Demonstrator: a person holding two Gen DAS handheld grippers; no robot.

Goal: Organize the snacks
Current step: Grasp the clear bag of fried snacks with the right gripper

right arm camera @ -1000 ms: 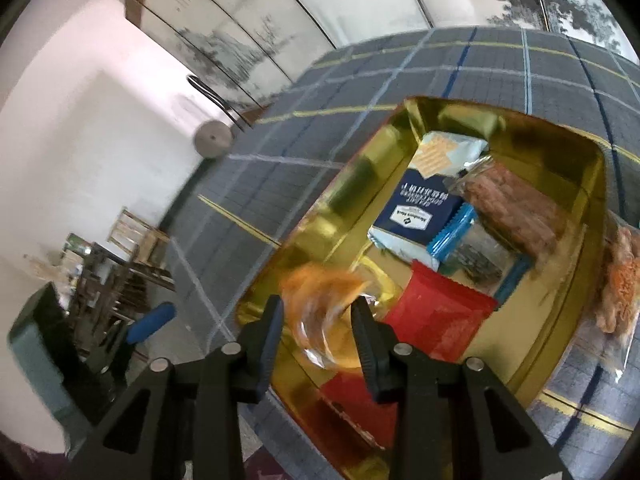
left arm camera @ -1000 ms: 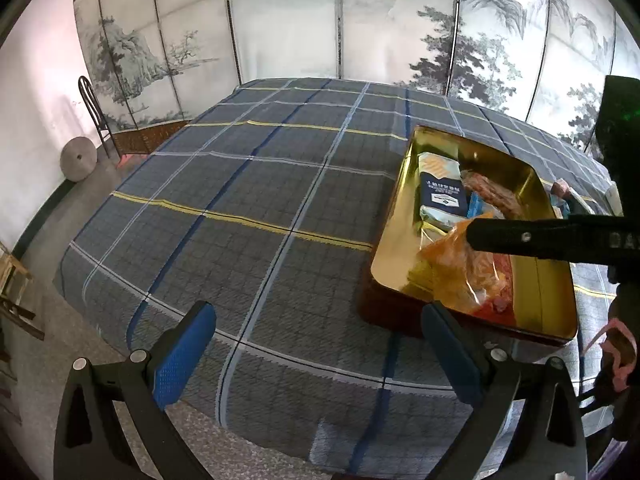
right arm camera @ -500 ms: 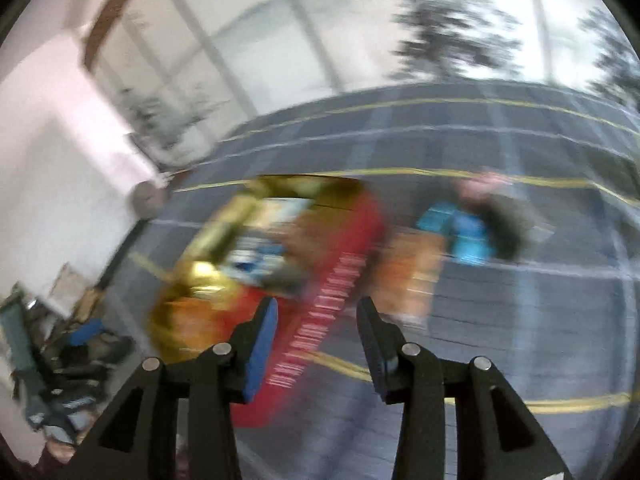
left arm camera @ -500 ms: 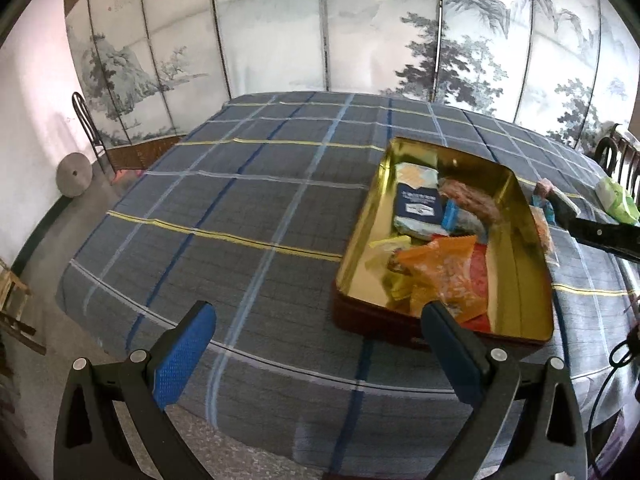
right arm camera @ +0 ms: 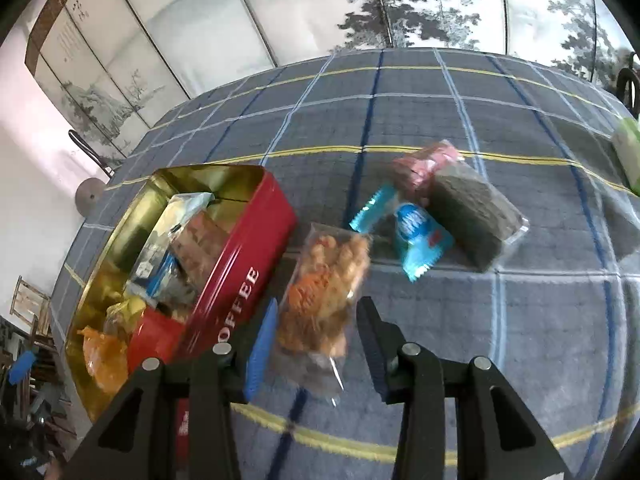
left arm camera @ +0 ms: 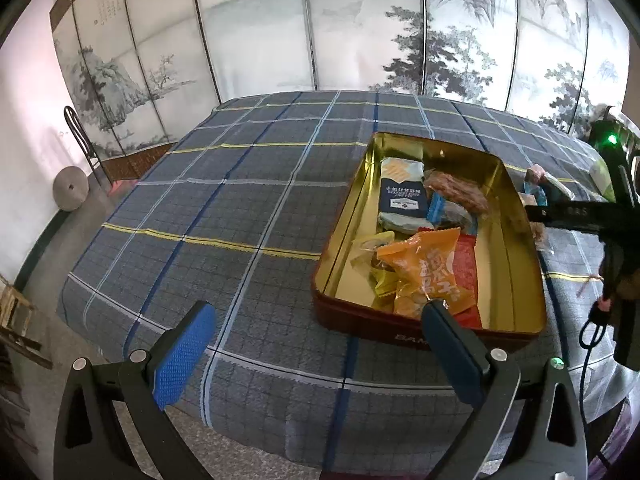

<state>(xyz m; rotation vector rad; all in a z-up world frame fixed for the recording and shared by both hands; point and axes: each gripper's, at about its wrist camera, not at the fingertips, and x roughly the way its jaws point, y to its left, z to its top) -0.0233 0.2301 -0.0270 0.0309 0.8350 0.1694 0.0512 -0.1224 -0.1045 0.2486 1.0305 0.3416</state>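
A red tin (left arm camera: 404, 334) with a gold inside holds several snacks, with an orange packet (left arm camera: 424, 272) on top at its near end. My left gripper (left arm camera: 318, 354) hangs open and empty over the cloth in front of the tin. In the right wrist view the tin (right arm camera: 244, 264) lies to the left. My right gripper (right arm camera: 316, 344) is open and points down at a clear bag of orange fried snacks (right arm camera: 324, 292) on the cloth. The bag's near end lies between the fingers, and the pads do not press on it.
Beyond the bag lie a blue packet (right arm camera: 420, 240), a small teal packet (right arm camera: 372, 210), a pink packet (right arm camera: 424, 164) and a dark block in clear wrap (right arm camera: 472, 220). A green packet (right arm camera: 628, 152) sits at the right edge. A plaid cloth (left arm camera: 240, 208) covers the table; a painted screen stands behind.
My right gripper let go of the orange packet in the tin, then swung right and down to the loose snacks beside it. The left gripper drew back slightly.
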